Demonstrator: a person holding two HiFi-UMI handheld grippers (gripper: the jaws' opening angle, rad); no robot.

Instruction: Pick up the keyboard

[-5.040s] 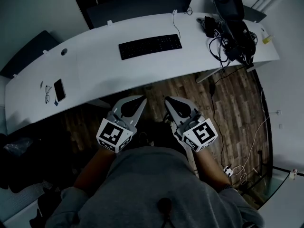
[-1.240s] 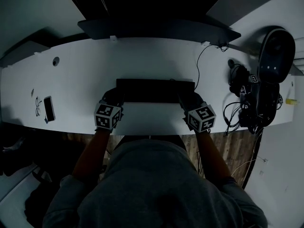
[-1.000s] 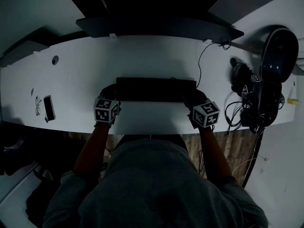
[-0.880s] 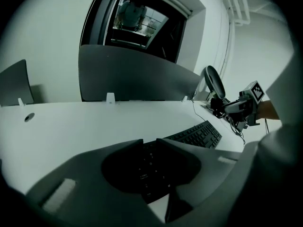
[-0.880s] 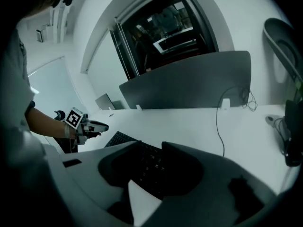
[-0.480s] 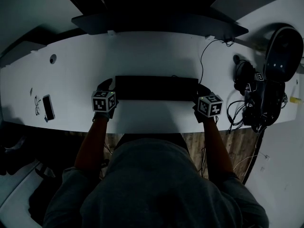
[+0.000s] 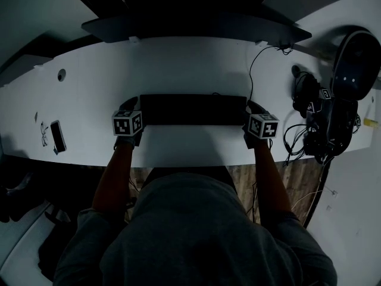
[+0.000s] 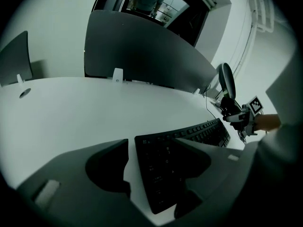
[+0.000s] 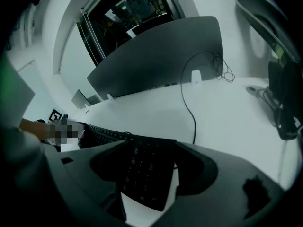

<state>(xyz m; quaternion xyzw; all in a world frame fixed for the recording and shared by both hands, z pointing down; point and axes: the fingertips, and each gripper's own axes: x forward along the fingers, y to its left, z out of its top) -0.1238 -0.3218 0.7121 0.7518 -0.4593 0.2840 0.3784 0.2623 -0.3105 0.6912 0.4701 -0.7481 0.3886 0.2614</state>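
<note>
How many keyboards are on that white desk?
1. The keyboard lies in the middle of the desk; the cable clutter at the right might hide another.

You wear a plain mid-grey top (image 7: 196,237) of soft, thick-looking cloth. It is roomy across the chest and shoulders and creased into broad, shallow folds, and in the dim head view it reads as one even shade. Your left sleeve (image 7: 80,246) and right sleeve (image 7: 297,249) are the same grey. Each is wide and baggy round the upper arm and ends near the elbow. Below them your left forearm (image 7: 112,177) and right forearm (image 7: 266,180) are bare. In the left gripper view your right hand (image 8: 269,122) is bare too. A pale grey patch of cloth (image 8: 284,89) at that view's right edge looks like the same top.
</note>
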